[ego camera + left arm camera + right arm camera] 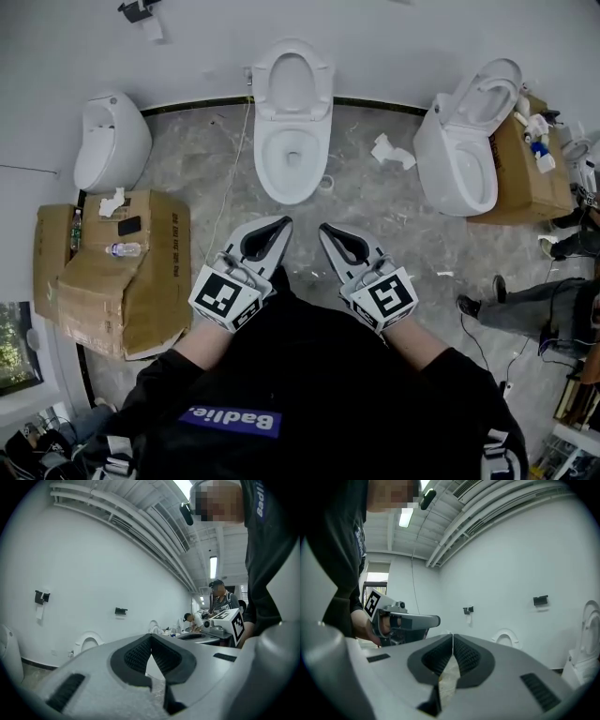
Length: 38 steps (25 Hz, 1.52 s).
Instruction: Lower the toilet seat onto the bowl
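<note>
The middle white toilet stands against the far wall, its seat (293, 77) raised upright above the open bowl (292, 161). My two grippers hover side by side over the floor in front of it, well short of the bowl. The left gripper (282, 223) is shut with nothing between its jaws, and so is the right gripper (325, 228). In the left gripper view the raised seat (88, 641) shows beyond the left gripper (150, 637). In the right gripper view the seat (506, 637) lies beyond the right gripper (453, 636).
A closed white toilet (111, 142) stands at the left, by flattened cardboard boxes (122, 277) carrying a bottle. At the right, another toilet (464, 141) with its seat up leans against a cardboard box (530, 178). A person's legs (530, 309) reach in from the right. Crumpled paper (392, 152) lies on the marble floor.
</note>
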Tool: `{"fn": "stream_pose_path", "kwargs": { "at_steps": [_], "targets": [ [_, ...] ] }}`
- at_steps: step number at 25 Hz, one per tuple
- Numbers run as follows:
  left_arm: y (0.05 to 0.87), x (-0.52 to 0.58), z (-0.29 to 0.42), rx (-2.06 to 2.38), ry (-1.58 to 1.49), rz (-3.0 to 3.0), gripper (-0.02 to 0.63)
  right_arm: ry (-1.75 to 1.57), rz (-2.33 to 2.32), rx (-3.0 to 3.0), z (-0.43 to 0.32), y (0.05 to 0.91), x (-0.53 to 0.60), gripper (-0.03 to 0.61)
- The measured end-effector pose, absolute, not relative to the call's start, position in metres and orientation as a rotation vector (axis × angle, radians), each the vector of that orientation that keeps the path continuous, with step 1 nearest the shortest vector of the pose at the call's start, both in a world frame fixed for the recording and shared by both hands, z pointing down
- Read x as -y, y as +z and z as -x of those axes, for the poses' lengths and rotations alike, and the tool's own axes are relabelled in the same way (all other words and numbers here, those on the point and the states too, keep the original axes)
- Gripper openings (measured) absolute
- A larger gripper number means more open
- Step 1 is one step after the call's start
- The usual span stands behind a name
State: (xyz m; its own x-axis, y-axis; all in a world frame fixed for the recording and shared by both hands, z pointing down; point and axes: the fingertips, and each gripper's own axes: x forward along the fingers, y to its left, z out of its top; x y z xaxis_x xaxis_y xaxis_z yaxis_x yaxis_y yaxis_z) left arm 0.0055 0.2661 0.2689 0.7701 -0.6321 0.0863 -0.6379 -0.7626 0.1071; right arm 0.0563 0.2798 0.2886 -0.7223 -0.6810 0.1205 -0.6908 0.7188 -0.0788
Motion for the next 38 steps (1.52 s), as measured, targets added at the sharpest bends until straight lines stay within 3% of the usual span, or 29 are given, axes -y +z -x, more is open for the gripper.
{"fn": "stream_pose_path", "kwargs": {
  "at_steps": [18,38],
  "targets": [
    [0.254,-0.048,0.063,0.863,0.077,-2.921,0.018,0.185,-1.297,2.759,0.021,0.267,-0.064,0.029],
    [0.272,0.088,0.032,1.104,0.143,-2.756,0.018,0.276,-1.107,2.856,-0.027,0.275,0.078,0.031]
  ]
}}
